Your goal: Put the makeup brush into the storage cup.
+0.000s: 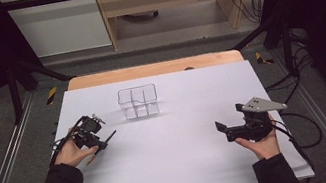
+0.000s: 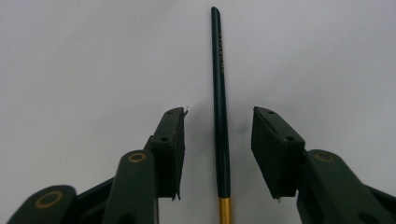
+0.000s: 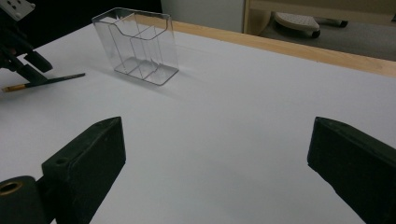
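Observation:
A dark green pencil-like stick (image 2: 220, 84) with a gold band near its lower end lies flat on the white table top (image 1: 184, 164). My left gripper (image 2: 218, 114) is open and straddles the stick, with a gap on each side between pad and stick. From above, the left gripper (image 1: 101, 144) sits at the table's left and the stick (image 1: 111, 134) pokes out past it toward the centre. My right gripper (image 1: 223, 130) is held at the right side, open, with nothing between its jaws. In the right gripper view the stick (image 3: 51, 80) lies far off at the left.
A clear plastic organiser (image 1: 138, 102) with several compartments stands upright at the middle back of the table, seen also as the clear organiser (image 3: 140, 46) in the right gripper view. A wooden edge (image 1: 154, 69) borders the far side. Cables (image 1: 303, 122) trail off the right edge.

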